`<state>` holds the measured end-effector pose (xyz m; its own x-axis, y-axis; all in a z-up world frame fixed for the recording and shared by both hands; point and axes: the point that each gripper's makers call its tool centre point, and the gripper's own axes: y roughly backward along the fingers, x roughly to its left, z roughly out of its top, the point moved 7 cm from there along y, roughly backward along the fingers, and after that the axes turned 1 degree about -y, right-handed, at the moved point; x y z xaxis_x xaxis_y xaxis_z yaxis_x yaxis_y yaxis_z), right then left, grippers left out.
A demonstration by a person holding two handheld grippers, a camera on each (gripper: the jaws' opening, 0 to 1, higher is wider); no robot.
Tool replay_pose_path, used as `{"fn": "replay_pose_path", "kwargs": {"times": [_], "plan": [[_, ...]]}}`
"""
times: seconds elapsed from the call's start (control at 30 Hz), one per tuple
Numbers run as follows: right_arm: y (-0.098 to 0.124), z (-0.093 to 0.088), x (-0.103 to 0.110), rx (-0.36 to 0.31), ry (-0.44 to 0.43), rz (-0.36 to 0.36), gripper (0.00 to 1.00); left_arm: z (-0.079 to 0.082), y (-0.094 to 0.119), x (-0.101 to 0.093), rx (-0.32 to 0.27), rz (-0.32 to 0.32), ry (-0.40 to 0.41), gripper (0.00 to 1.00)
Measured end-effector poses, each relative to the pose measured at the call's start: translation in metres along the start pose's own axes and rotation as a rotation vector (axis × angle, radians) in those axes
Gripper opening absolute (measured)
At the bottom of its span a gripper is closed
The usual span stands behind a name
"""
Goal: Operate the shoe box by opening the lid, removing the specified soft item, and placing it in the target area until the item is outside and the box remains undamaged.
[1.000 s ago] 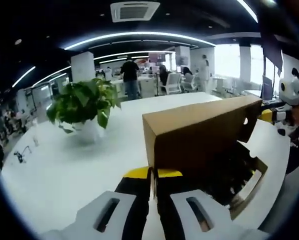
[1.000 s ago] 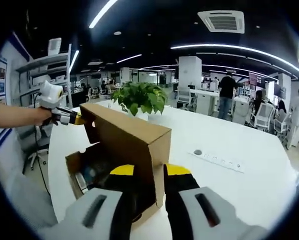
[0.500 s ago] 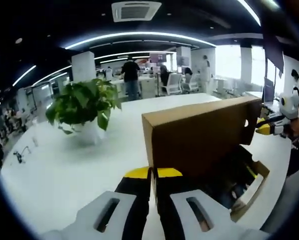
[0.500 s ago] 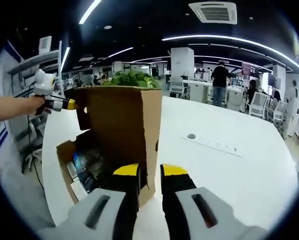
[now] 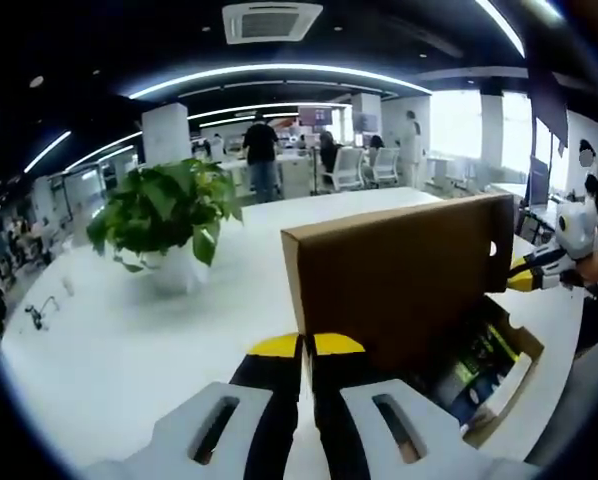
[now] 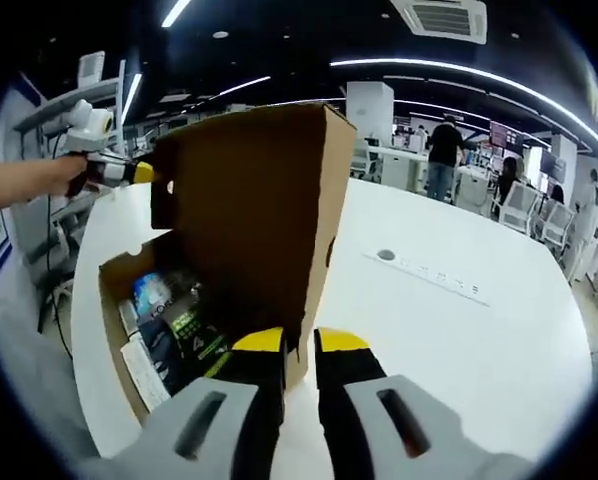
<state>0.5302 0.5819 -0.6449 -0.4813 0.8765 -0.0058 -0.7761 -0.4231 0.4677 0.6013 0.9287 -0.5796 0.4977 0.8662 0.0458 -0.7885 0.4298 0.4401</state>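
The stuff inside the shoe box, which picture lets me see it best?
The right gripper view. It looks down into the open shoe box, so the packed items show across the box floor. The left gripper view shows a corner of them past the raised lid.

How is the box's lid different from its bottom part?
The lid stands almost upright, while the bottom part lies flat on the white table. The lid's inside is bare, but the bottom part holds colourful packets. The left gripper and right gripper each pinch the lid's edge; neither grips the bottom part. Both are plain brown cardboard.
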Motion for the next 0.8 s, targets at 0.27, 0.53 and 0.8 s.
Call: {"fn": "replay_pose_path", "kwargs": {"times": [0.27, 0.53, 0.8], "plan": [[-0.008, 0.0, -0.001, 0.006, 0.002, -0.008, 0.04, 0.003, -0.007, 0.004, 0.005, -0.005, -0.007, 0.0], [-0.01, 0.001, -0.005, 0.003, -0.001, -0.024, 0.01, 0.005, -0.017, 0.008, 0.009, -0.008, -0.007, 0.0], [-0.012, 0.002, -0.007, 0.002, 0.012, -0.032, 0.0, 0.005, -0.024, 0.009, 0.008, -0.008, -0.009, 0.01]]}}
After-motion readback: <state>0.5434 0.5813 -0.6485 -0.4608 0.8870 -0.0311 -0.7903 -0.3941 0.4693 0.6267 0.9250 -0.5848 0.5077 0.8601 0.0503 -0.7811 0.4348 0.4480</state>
